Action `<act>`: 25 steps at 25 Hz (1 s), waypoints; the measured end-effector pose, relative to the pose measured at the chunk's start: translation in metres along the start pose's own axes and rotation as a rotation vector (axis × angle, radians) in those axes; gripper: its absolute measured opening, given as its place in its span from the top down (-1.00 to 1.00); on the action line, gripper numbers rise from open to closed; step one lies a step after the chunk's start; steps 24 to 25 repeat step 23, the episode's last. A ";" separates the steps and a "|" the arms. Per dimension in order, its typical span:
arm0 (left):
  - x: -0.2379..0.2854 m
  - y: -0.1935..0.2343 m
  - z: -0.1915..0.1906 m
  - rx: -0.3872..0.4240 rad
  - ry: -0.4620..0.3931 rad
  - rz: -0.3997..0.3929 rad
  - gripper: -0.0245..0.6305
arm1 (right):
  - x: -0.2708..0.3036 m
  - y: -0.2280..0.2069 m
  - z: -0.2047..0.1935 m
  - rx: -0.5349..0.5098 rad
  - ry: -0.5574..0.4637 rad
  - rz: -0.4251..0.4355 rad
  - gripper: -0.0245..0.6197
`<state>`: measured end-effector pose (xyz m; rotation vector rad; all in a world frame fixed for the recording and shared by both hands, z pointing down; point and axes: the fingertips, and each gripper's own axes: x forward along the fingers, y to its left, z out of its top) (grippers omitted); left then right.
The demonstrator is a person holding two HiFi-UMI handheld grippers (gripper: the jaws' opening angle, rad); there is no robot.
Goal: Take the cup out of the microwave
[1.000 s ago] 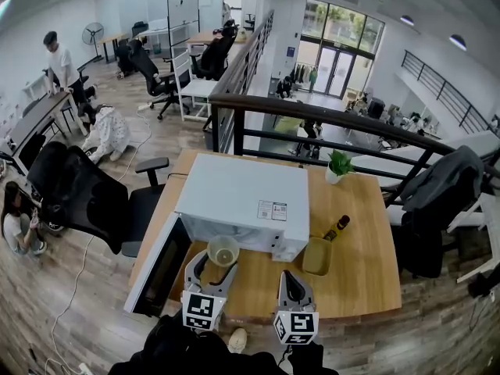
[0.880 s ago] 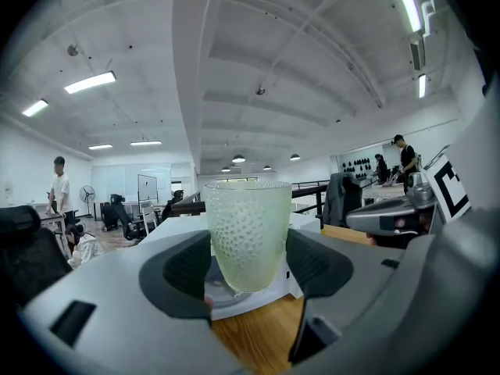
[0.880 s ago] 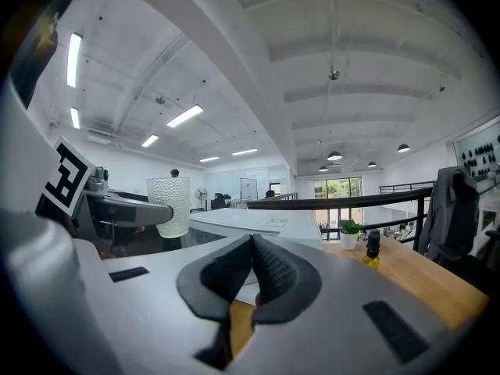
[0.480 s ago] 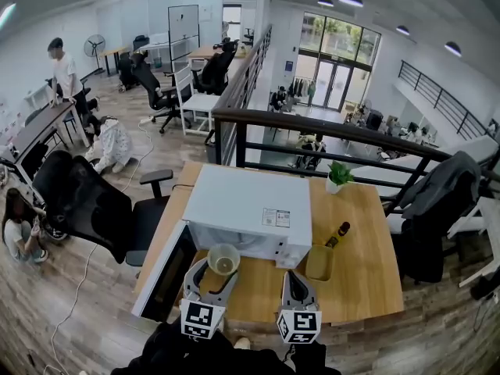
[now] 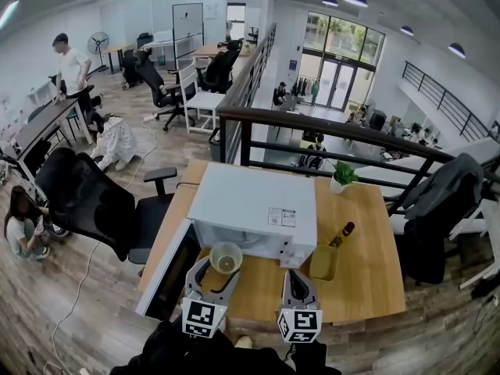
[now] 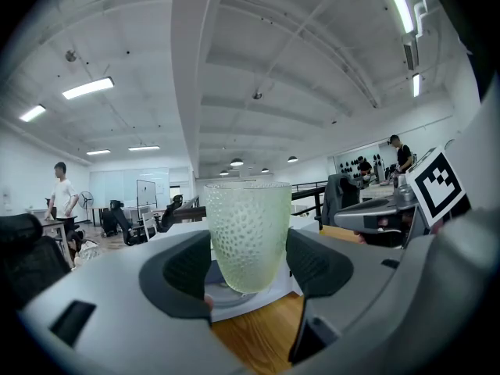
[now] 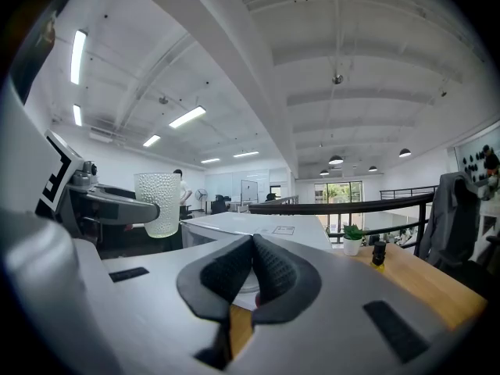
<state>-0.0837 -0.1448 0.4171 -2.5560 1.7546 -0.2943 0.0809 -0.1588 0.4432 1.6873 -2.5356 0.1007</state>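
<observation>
Left tongs (image 6: 248,270) are clamped on the cup (image 6: 248,233), one dark pad on each side of the lower half of its wall, cup upright. Right tongs (image 7: 251,266) are pressed together with nothing between them, just parked beside the left ones over the front edge of the desk (image 5: 367,264).

The cup is in the air just in front of the microwave (image 5: 254,205), near the desk's front-left corner. The door (image 5: 168,276) hangs open past the left edge. From the head view I'd say the cup is already out of the cavity, or at least right at the mouth.

How it'll handle, my guess only: it's a see-through tumbler with a pebbly, dimpled outside. It looks empty, so probably light. The wall is stiff, with no sign of it bending under the pads. I can't tell glass from plastic, so I'd treat it as breakable and not squeeze harder than needed. The dimples should give the pads some bite. It also tapers, narrower at the base, so a low grip like this one should wedge rather than let it slide down. Mid to lower wall seems the right place. I'd stay off the rim.

Further out, a small dark bottle (image 5: 338,235) and an olive-coloured container (image 5: 322,261) sit right of the microwave. There's a little potted plant (image 5: 342,176) by the back edge. The bare wood along the front edge looks like the easy spot to set it down.
</observation>
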 end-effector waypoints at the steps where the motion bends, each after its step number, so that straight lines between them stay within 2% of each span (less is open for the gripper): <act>1: 0.000 0.000 0.000 0.000 0.000 0.000 0.01 | 0.000 0.001 0.000 -0.001 0.001 0.001 0.88; 25: -0.008 -0.006 -0.005 -0.014 -0.007 0.007 0.01 | -0.011 0.002 -0.006 -0.007 0.002 0.008 0.88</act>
